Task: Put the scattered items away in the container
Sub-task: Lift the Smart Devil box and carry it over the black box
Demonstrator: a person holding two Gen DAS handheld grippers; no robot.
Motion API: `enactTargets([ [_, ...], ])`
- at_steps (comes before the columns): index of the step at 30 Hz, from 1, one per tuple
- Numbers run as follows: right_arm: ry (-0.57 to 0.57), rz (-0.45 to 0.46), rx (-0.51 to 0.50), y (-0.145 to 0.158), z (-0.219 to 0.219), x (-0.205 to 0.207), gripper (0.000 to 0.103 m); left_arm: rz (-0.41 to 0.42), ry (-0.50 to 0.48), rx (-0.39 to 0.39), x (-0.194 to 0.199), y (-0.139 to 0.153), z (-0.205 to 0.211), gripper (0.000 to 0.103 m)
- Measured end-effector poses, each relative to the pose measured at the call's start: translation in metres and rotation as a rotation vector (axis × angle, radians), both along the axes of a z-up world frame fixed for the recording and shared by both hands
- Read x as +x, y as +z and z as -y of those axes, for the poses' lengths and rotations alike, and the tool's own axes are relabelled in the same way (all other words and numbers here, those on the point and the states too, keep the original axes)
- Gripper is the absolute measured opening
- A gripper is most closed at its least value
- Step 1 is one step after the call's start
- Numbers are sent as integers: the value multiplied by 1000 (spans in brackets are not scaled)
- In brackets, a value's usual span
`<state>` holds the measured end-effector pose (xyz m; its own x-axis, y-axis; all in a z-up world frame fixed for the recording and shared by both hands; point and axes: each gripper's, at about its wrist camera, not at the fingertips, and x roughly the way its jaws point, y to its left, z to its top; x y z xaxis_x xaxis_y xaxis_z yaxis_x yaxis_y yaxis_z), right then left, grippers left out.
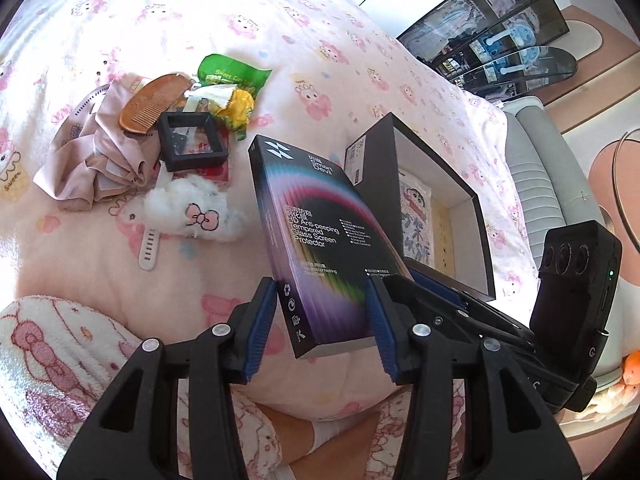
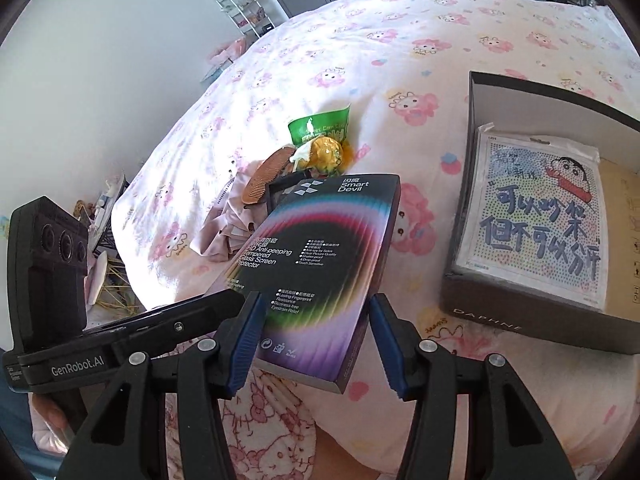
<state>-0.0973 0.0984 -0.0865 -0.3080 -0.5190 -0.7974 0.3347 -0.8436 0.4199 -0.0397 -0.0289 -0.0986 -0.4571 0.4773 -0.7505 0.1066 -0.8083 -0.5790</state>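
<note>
Left wrist view: the left gripper (image 1: 322, 324) clamps the near end of the protector box (image 1: 320, 232), which is lifted off the bed (image 1: 280, 20) and tilted. The open container (image 1: 440, 216) sits just right of it, the clutter pile (image 1: 168, 128) far left. Right wrist view: the right gripper (image 2: 314, 336) also clamps the box (image 2: 316, 264); the container (image 2: 472, 208) lies to the right.

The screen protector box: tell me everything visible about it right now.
The screen protector box is a flat, glossy black cardboard carton with rainbow arcs and white print reading "Smart Devil" and "HD Anti-peeping Tempered Glass Screen Protector". It looks closed and undamaged, held tilted above the pink bedsheet, clear of the clutter. The left gripper clamps its near end; in the right wrist view the right gripper also straddles it.
</note>
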Motion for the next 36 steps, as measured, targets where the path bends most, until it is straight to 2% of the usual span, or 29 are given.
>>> enactTargets([
  [5,-32,-22,-29,10,-24,1,50,-24,-24,-13,-8,12,-20,47],
  [13,-94,-44,-136,29,-63,-6,50,-99,-72,-84,-29,45,-49,46],
  [17,-100,-72,-146,36,-72,-13,50,-120,-90,-116,-40,55,-62,45],
  [26,-105,-104,-181,45,-85,-21,50,-155,-94,-142,-46,68,-74,45],
  [31,-102,-104,-198,46,-99,-26,50,-144,-117,-113,-56,67,-82,45],
  [36,-118,-120,-189,42,-115,-28,50,-137,-162,-143,-70,60,-106,45],
])
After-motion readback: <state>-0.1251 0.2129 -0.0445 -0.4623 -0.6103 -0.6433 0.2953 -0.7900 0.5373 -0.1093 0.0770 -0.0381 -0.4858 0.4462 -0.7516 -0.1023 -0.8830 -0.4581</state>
